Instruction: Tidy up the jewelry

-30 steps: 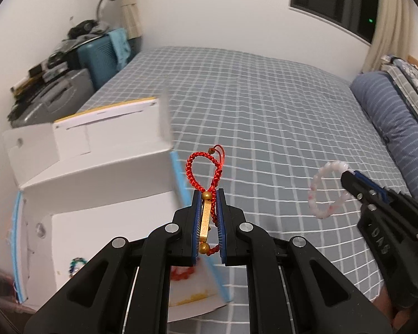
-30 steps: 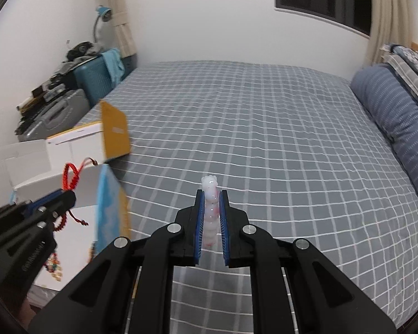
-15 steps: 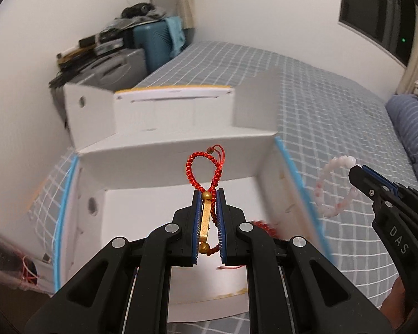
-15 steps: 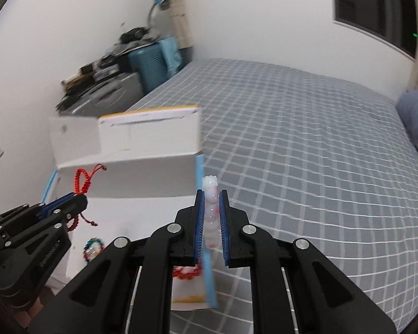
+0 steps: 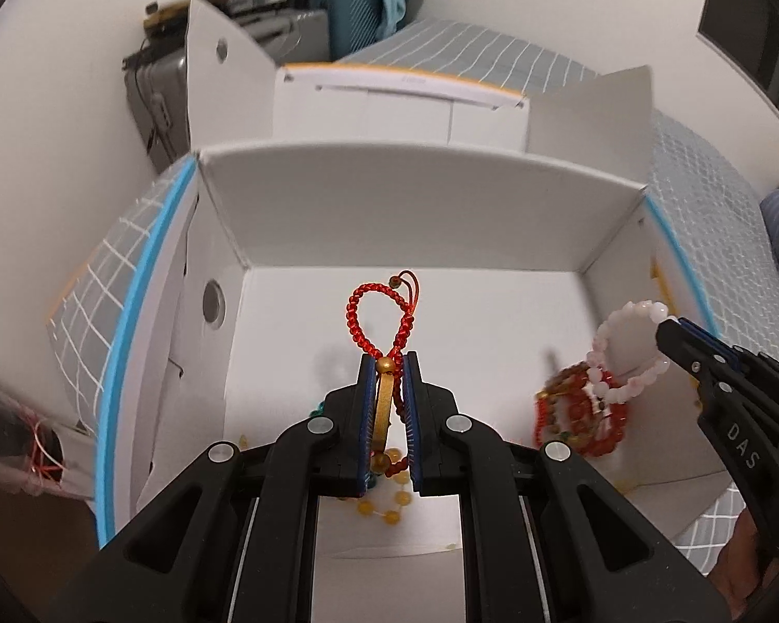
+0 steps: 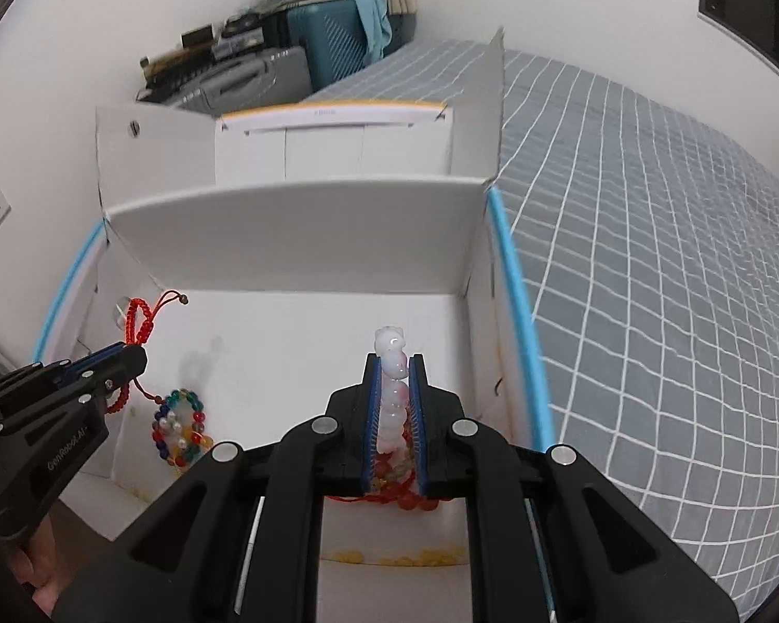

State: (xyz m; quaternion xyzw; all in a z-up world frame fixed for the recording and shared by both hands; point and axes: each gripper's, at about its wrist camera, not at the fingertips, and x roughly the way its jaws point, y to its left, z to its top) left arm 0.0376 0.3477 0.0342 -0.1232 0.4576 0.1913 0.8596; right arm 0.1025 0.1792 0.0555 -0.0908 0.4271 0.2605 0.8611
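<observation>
Bed (image 6: 675, 259) with grey checked cover carries an open white cardboard box (image 5: 415, 218) at its left edge; several beaded bracelets (image 6: 182, 431) already lie on the box floor. Left tongs (image 5: 389, 363) are closed tight on the gold bar of a red braided cord bracelet (image 5: 381, 311), its limp loop standing above the tips over the box interior. Right tongs (image 6: 393, 363) are likewise clamped on a pale pink bead bracelet (image 6: 392, 394) over the box's right side: light, slippery beads on floppy string, probably best gripped across the strand.
</observation>
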